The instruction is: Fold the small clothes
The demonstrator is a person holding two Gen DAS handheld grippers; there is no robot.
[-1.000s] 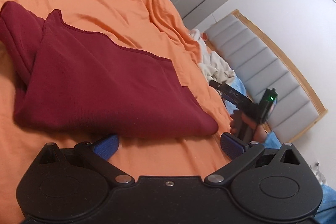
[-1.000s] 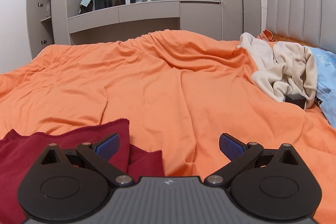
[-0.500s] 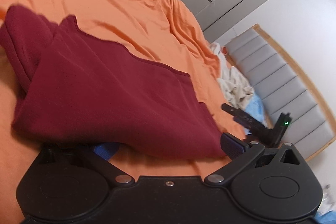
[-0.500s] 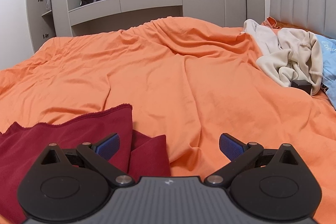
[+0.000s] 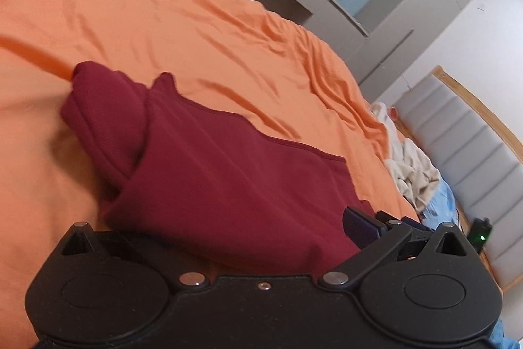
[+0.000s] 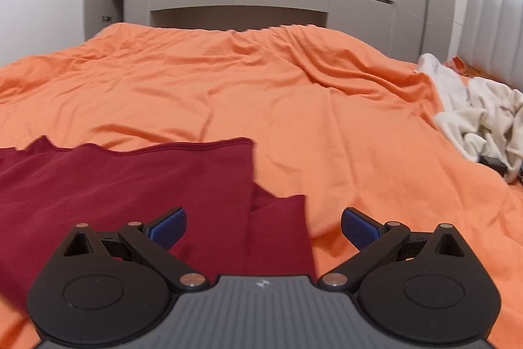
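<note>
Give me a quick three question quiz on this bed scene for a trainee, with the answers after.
1. True or false: the right gripper is clamped on the red garment.
2. What colour is the bed cover? A green, B orange, C white.
3. Which finger pad of the left gripper is hidden under the red garment?

Key
1. False; its jaws stand open over the cloth.
2. B.
3. The left one; only the right pad shows.
</note>
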